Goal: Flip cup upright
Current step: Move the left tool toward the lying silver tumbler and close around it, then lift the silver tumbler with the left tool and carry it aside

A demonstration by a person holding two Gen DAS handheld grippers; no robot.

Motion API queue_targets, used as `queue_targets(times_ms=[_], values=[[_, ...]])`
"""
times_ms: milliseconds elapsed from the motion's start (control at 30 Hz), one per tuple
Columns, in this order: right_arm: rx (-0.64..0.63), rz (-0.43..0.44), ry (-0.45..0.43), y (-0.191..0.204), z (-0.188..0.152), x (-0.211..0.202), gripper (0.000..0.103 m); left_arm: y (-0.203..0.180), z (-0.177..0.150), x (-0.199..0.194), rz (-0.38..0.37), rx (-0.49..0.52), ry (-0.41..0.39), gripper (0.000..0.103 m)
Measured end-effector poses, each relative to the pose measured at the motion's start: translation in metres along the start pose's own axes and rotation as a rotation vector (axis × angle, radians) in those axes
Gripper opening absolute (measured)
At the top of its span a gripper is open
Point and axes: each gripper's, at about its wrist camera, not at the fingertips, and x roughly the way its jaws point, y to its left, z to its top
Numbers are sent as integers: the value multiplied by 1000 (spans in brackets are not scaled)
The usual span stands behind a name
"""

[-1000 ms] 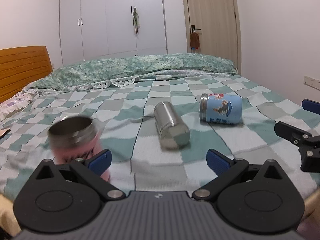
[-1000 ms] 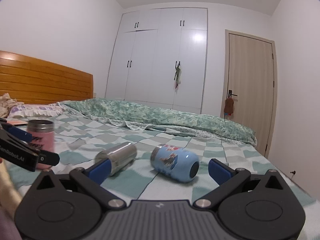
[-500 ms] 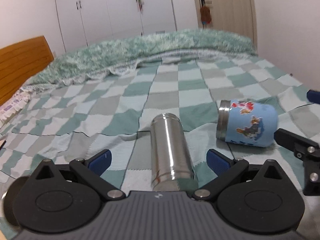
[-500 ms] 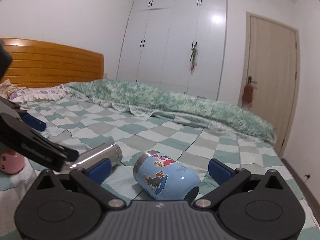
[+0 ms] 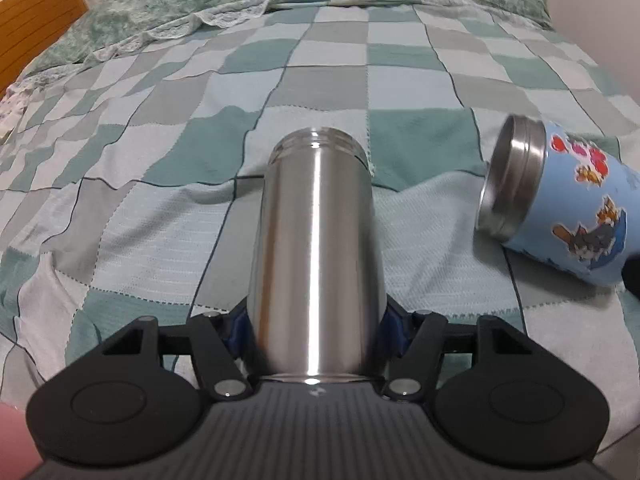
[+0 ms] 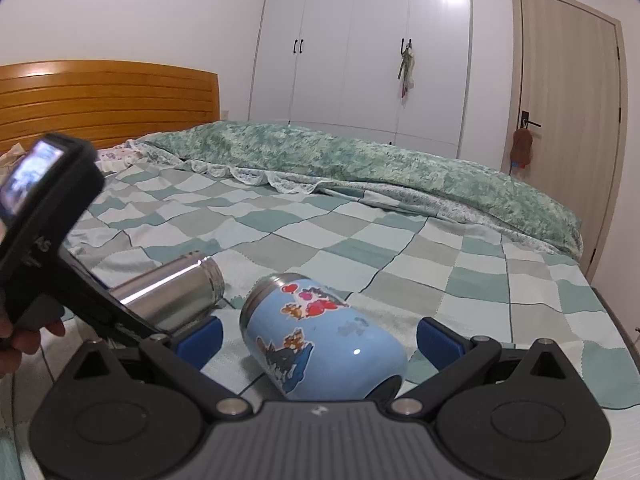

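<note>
While lying sideways, steel cup (image 5: 316, 248) clamped between left tongs (image 5: 316, 330)

Steel cup (image 5: 316, 248) left of cartoon cup (image 5: 560, 204).

Checked green-and-grey bedspread (image 6: 460, 264) across the bed, rumpled green duvet (image 6: 360, 164) along the far side. Orange wooden headboard (image 6: 108, 100) at left. White wardrobe (image 6: 360, 48) behind, beige door (image 6: 568, 120) at right, brown thing (image 6: 522, 145) hanging from its handle.
</note>
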Motion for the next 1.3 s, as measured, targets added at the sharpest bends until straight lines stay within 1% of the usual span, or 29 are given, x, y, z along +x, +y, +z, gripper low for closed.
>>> queue_targets(times_ms=[167, 400, 500, 633, 733, 900, 1033, 1167, 1300], values=[[-6, -7, -18, 8, 2, -14, 103, 4, -4, -17, -22, -7, -30, 63], [5, -12, -27, 24, 5, -51, 103, 4, -16, -58, -62, 4, -83, 63], [5, -21, -32, 32, 6, -71, 103, 4, -29, -82, -85, 17, -104, 63], [9, -33, -33, 42, 5, -100, 103, 4, -55, -113, -126, 30, -121, 63], [16, -41, -20, 51, 0, -119, 103, 2, -77, -129, -150, 35, -110, 63], [33, -43, 2, 65, -14, -143, 103, 0, -114, -139, -171, 39, -76, 63], [50, -46, 21, 74, -27, -158, 103, -1, -137, -140, -151, 34, -74, 63], [66, -59, 41, 83, -38, -169, 103, -4, -151, -139, -151, 41, -60, 63], [88, -70, 57, 84, -46, -175, 103, -9, -159, -131, -174, 36, -31, 63]])
